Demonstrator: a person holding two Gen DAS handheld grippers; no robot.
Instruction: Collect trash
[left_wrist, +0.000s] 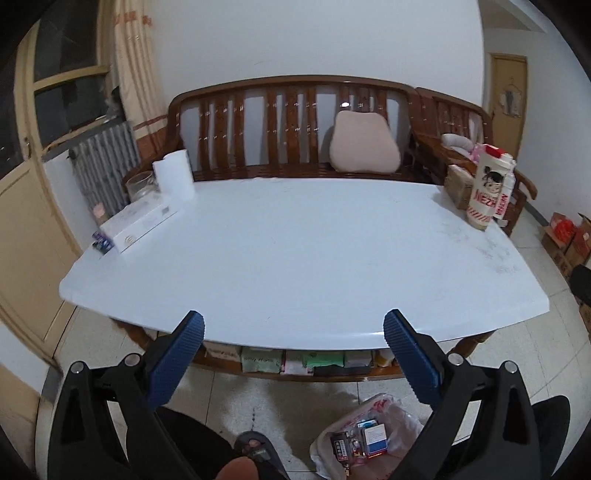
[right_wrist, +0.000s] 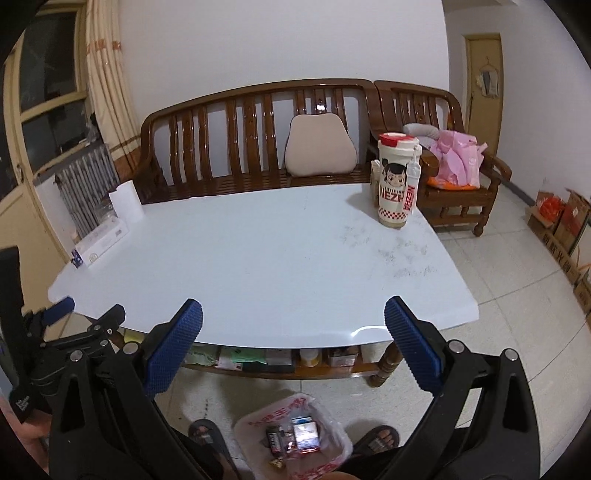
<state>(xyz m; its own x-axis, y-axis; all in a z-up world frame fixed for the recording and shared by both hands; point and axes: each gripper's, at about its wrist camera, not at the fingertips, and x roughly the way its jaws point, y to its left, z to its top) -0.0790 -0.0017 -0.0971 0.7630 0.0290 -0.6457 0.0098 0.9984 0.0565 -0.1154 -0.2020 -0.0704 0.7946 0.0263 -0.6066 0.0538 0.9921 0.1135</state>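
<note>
A bin lined with a clear plastic bag (right_wrist: 293, 439) stands on the floor between the person's feet; it also shows in the left wrist view (left_wrist: 365, 435). Inside lie small boxes and wrappers (right_wrist: 295, 437). My left gripper (left_wrist: 293, 332) is open and empty, held over the near edge of the white table (left_wrist: 295, 251). My right gripper (right_wrist: 293, 321) is open and empty, also over the near table edge (right_wrist: 258, 266). The left gripper's fingers (right_wrist: 59, 308) show at the left of the right wrist view.
On the table stand a NEZHA cup (right_wrist: 397, 181), a paper roll (left_wrist: 173, 175), a white box (left_wrist: 138, 223) and a glass jar (left_wrist: 140, 184). A wooden bench (left_wrist: 295, 129) with a pink cushion (left_wrist: 364, 142) is behind. Cardboard boxes (right_wrist: 561, 218) sit on the floor right.
</note>
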